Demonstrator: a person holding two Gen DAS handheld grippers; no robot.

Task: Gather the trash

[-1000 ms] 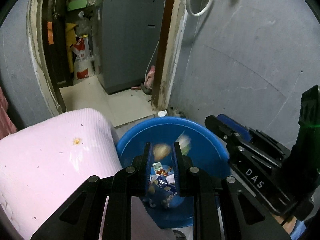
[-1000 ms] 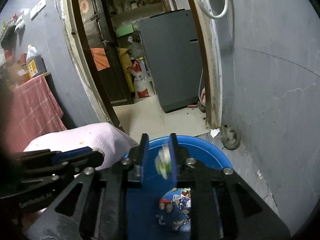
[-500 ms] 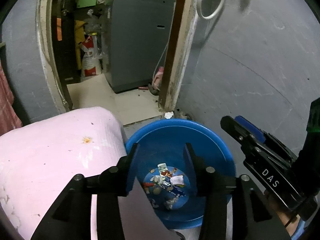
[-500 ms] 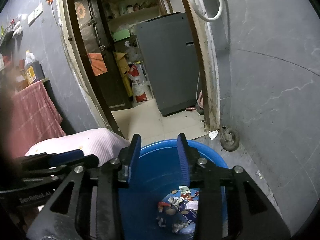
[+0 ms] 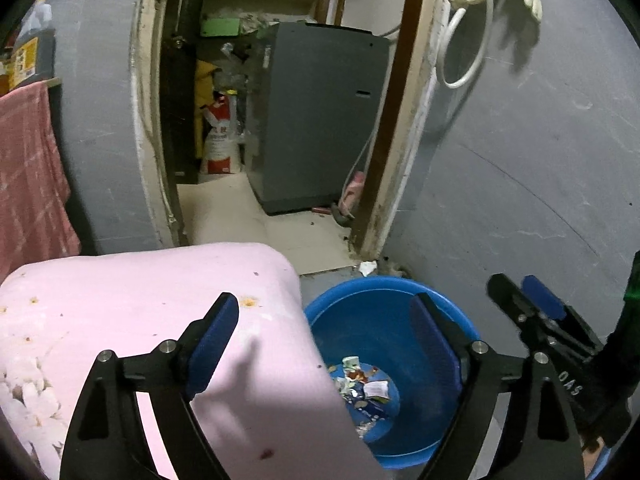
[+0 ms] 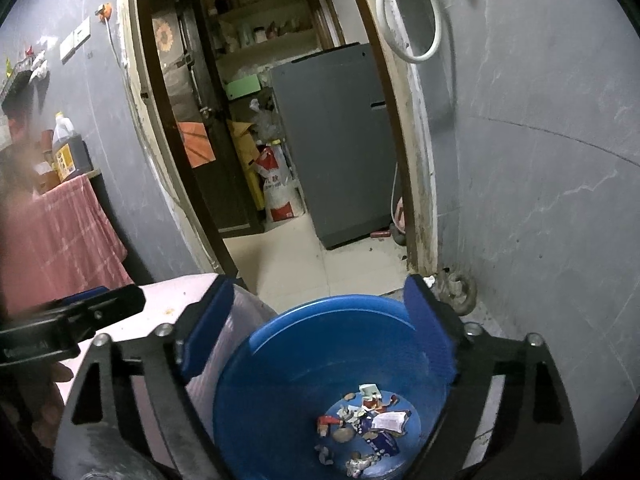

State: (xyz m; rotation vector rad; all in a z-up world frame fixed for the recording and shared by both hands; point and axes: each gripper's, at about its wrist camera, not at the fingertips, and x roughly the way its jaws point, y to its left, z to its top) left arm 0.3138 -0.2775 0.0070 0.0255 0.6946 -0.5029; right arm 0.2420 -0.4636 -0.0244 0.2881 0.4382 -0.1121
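While both grippers hang over the blue basin (image 6: pixel 280 360), neither one has anything in it: the left gripper (image 5: pixel 324 340) has its jaws spread wide and still opening, with nothing between the blue pads (image 5: pixel 210 340), and the right gripper (image 6: pixel 316 328) is the same deal, jaws wide, opening, empty. All the trash (image 6: pixel 364 420) is sitting in a little heap at the bottom of the basin, scraps of torn wrapper, a white label, a couple of brownish round bits and something red; can't really tell what each piece is. From the left wrist view the same pile (image 5: pixel 362 384) shows partly tucked behind the edge of a pink cushion (image 5: pixel 140 300), which has some small yellowish specks on it and sits right beside the basin on its left. The basin is on the floor near a grey wall (image 6: pixel 540 220), just in front of a doorway (image 6: pixel 280 260). Through the doorway there's a grey appliance (image 6: pixel 336 140) and a red-and-white sack (image 6: pixel 280 196) next to it. A white hose loop (image 6: pixel 420 40) hangs on the wall, and a pink checked cloth (image 6: pixel 60 240) is off to the left.
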